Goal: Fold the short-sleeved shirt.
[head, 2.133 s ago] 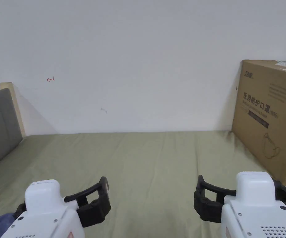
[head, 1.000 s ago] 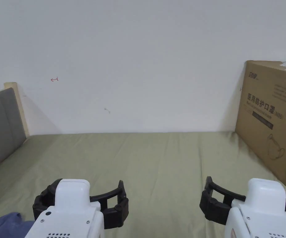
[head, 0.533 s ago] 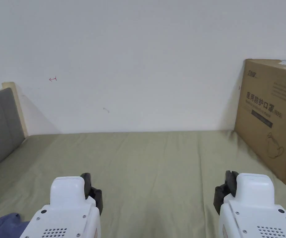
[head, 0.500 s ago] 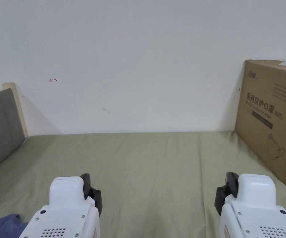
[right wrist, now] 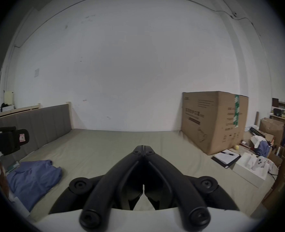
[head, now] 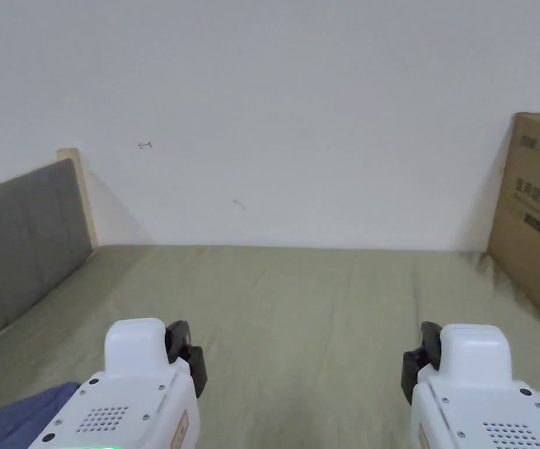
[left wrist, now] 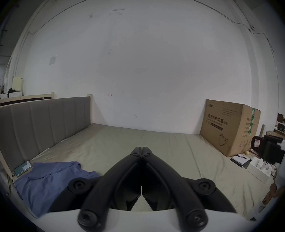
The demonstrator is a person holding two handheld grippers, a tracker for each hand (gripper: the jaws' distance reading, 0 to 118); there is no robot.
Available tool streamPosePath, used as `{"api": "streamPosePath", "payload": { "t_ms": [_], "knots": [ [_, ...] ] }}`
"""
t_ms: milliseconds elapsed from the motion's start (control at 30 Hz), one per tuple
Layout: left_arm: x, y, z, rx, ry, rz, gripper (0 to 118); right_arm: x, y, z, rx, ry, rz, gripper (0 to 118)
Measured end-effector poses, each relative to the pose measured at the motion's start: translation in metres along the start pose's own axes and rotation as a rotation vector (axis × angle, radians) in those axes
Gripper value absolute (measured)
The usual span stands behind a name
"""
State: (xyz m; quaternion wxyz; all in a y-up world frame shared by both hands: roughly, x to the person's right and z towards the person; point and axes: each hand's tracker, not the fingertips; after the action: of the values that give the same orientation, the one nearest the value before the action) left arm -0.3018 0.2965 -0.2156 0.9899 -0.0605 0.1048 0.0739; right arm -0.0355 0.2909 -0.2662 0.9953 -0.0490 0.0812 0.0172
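- Blue crumpled cotton short-sleeved shirt lies untouched at the olive-sheeted bed's left near corner.
- Left hand-held gripper and right hand-held gripper hover, jaws together, empty.
- Folding hasn't begun; next, I judge: open up, reach left, spread it flat.

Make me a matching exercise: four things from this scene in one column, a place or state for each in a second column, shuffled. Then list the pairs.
Things:
1. blue shirt
2. cardboard box
3. left gripper
4. grey headboard

Places or states:
A. stands at the bed's right end by the wall
B. fingers closed, nothing held
C. lies crumpled on the green sheet, near left
D. upright along the bed's left side

Pairs: 1-C, 2-A, 3-B, 4-D
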Motion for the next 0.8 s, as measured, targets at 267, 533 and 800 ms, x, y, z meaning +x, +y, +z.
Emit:
{"api": "streamPosePath", "payload": {
  "t_ms": [267,533,800],
  "knots": [
    [-0.065,0.013,0.036,0.007,0.234,-0.016,0,-0.081,-0.001,-0.010,-0.035,0.300,-0.068,0],
    [-0.121,0.012,0.061,-0.028,0.413,0.002,0,-0.153,-0.008,0.003,-0.053,0.460,0.029,0],
    [-0.199,-0.029,0.016,-0.263,0.520,0.102,0,-0.167,-0.019,-0.003,-0.103,0.492,0.056,0]
  ]
}}
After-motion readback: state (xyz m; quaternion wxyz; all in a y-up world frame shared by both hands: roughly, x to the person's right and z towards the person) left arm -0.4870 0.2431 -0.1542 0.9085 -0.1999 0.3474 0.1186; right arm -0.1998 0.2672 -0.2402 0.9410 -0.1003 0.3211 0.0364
